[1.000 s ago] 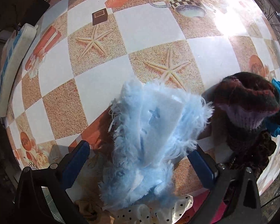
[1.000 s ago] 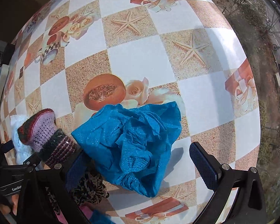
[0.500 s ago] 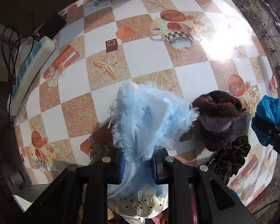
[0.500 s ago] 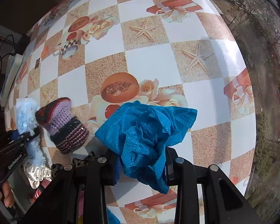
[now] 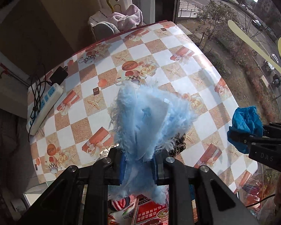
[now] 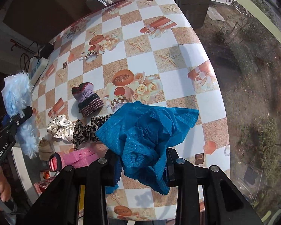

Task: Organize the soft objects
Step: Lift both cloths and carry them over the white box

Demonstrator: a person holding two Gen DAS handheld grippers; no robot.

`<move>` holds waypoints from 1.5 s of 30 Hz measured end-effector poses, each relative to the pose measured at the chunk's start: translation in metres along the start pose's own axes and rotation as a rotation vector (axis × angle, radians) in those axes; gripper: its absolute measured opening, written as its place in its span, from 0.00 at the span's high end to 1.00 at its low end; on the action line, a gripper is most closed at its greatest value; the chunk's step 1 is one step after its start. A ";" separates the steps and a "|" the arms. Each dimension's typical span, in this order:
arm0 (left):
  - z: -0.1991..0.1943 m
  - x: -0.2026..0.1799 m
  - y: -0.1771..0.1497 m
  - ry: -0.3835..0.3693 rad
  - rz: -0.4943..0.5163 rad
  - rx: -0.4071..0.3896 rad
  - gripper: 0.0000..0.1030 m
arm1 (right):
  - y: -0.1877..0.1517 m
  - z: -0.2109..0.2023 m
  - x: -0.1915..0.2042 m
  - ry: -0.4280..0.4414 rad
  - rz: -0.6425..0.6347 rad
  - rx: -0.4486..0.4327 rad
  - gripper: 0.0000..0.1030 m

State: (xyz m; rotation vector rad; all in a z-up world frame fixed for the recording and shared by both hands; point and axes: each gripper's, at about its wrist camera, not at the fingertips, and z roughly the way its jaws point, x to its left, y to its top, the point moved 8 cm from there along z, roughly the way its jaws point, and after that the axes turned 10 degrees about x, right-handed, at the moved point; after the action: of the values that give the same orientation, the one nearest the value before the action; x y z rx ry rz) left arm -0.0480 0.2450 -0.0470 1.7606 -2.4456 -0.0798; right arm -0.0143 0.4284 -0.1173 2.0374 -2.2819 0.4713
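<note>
My left gripper [image 5: 138, 166] is shut on a fluffy light-blue cloth [image 5: 148, 120] and holds it high above the table; the cloth also shows in the right wrist view [image 6: 16, 95]. My right gripper [image 6: 142, 166] is shut on a crumpled blue textured cloth [image 6: 146, 131], also lifted; it shows at the right of the left wrist view [image 5: 245, 125]. On the table lie a knitted purple-and-dark hat [image 6: 87, 99], a white polka-dot scrunchie [image 6: 60, 127], a leopard scrunchie [image 6: 86, 129], a pink sponge-like piece [image 6: 78, 157] and a brown cloth [image 6: 45, 147].
The table [image 6: 178, 86] has a checkered cloth with starfish and gift prints. A white power strip [image 5: 45, 105] with cables lies at its left edge. A chair with a pink towel [image 5: 125, 18] stands behind. A window with a street view is at the right.
Both grippers closed on their cloths and lifted them well up and back from the table; the view now takes in the whole tabletop.
</note>
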 end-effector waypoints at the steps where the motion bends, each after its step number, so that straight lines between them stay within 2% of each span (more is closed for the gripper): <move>1: -0.005 -0.005 -0.005 -0.003 0.022 -0.009 0.76 | -0.007 -0.006 -0.003 0.003 -0.002 -0.003 0.66; 7: -0.022 -0.072 -0.055 -0.070 0.177 0.026 0.76 | -0.049 -0.022 -0.017 -0.007 -0.012 -0.006 0.66; 13: -0.019 -0.125 -0.116 -0.079 0.350 0.088 0.76 | -0.098 -0.014 -0.023 -0.016 -0.063 0.039 0.66; 16: -0.019 -0.132 -0.140 -0.059 0.368 0.106 0.76 | -0.120 -0.006 -0.021 -0.009 -0.093 0.066 0.66; 20: -0.019 -0.125 -0.162 -0.050 0.298 0.127 0.76 | -0.142 0.005 -0.011 0.001 -0.165 0.103 0.66; 27: -0.024 -0.092 -0.198 -0.034 0.156 0.117 0.76 | -0.191 0.030 0.030 0.013 -0.346 0.201 0.66; 33: -0.032 -0.045 -0.226 -0.021 0.061 0.063 0.76 | -0.222 0.033 0.089 0.025 -0.498 0.219 0.66; 39: -0.038 0.039 -0.270 0.032 -0.073 0.037 0.76 | -0.253 0.042 0.170 0.032 -0.619 0.212 0.66; 45: -0.043 0.125 -0.308 0.110 -0.234 0.026 0.76 | -0.260 0.045 0.256 0.013 -0.757 0.152 0.66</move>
State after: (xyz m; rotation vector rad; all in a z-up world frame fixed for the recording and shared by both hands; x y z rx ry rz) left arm 0.2087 0.0294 -0.0319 1.9987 -2.1669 0.0255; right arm 0.2130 0.1474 -0.0494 2.7140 -1.3183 0.5885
